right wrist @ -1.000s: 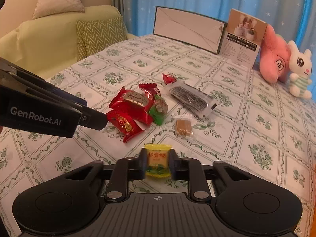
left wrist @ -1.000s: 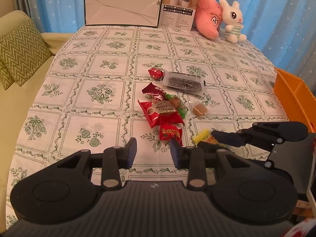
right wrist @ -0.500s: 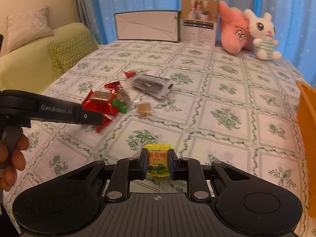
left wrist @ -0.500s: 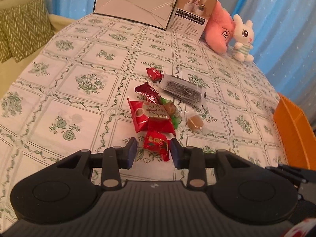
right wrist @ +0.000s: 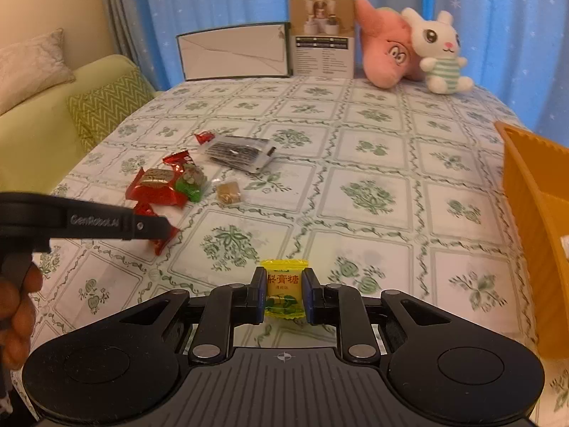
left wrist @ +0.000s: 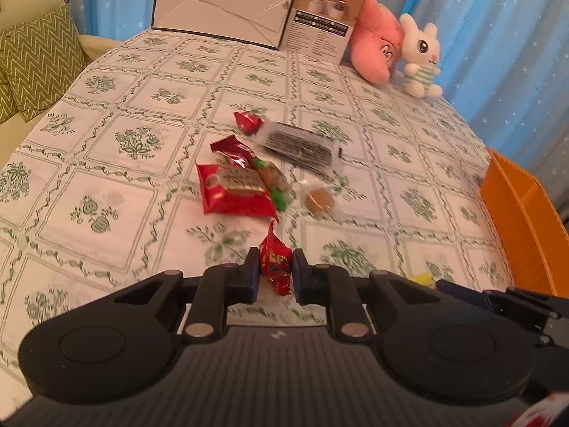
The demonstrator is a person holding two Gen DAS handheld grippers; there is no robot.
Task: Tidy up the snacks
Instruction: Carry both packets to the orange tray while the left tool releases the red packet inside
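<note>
My left gripper (left wrist: 274,272) is shut on a small red candy packet (left wrist: 275,263) and holds it just above the tablecloth. My right gripper (right wrist: 284,291) is shut on a yellow candy (right wrist: 283,293), lifted over the table near the orange bin (right wrist: 533,213). The snack pile lies mid-table: a large red packet (left wrist: 233,192), a green-wrapped candy (left wrist: 275,185), a dark red wrapper (left wrist: 231,149), a small red candy (left wrist: 247,121), a clear pack of dark sticks (left wrist: 298,146) and a brown cookie (left wrist: 320,200). The left gripper also shows in the right wrist view (right wrist: 156,226).
The orange bin (left wrist: 522,213) stands at the table's right edge. A white box (left wrist: 220,14), a brown box (left wrist: 325,25), a pink plush (left wrist: 377,46) and a white bunny (left wrist: 421,57) line the far edge. A sofa with cushions (right wrist: 106,106) is left.
My left gripper has closed on the small red packet and lifted it from the pile's near edge. My right gripper has swung right towards the orange bin, still holding the yellow candy.
</note>
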